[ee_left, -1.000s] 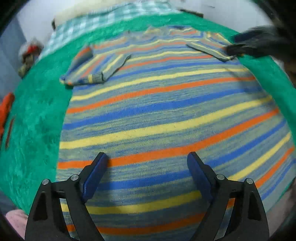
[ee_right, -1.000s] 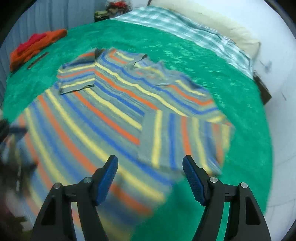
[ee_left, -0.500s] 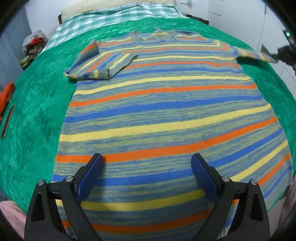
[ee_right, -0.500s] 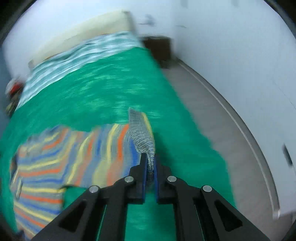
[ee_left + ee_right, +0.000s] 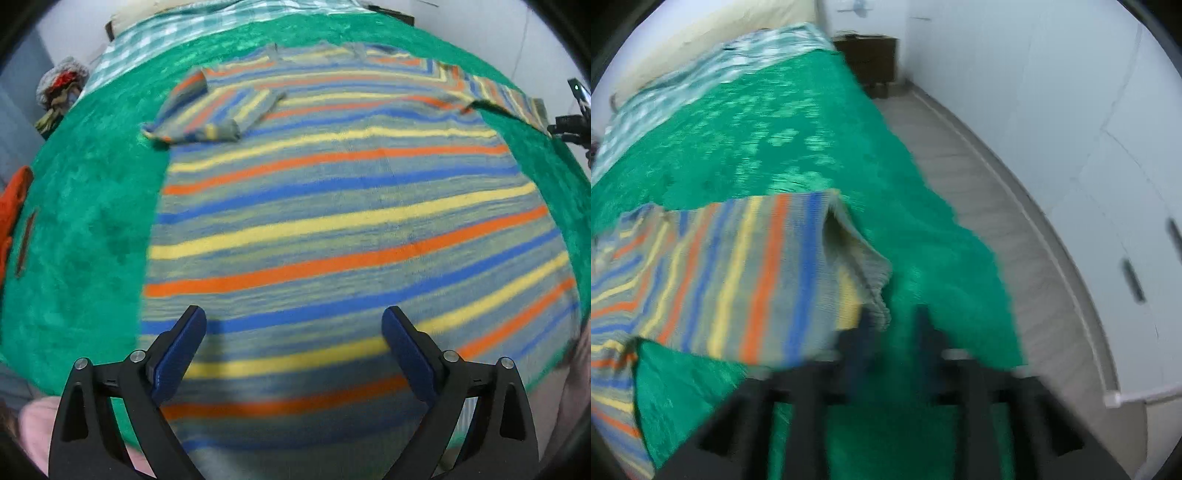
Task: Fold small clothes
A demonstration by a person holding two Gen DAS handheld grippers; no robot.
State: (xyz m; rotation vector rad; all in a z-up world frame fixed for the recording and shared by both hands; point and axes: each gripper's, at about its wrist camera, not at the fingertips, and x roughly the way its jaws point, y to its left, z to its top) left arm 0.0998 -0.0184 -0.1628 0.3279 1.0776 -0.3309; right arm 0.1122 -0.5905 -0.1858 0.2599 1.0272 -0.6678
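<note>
bed (image 5: pixel 92 206) (green blanket) | on it: striped sweater (image 5: pixel 332 221), orange cloth (image 5: pixel 14 206)

A home bedroom: a bed (image 5: pixel 757 122) with green blanket (image 5: pixel 85 221), nightstand (image 5: pixel 871 59) beside it.

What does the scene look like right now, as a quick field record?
garment: striped sweater spread flat on the green blanket
left sleeve: folded over the chest
right sleeve: stretched out sideways, cuff by the right claw
right claw: jaws have just been opening, cuff no longer pinched
left claw: open, above the hem, holding nothing
</note>
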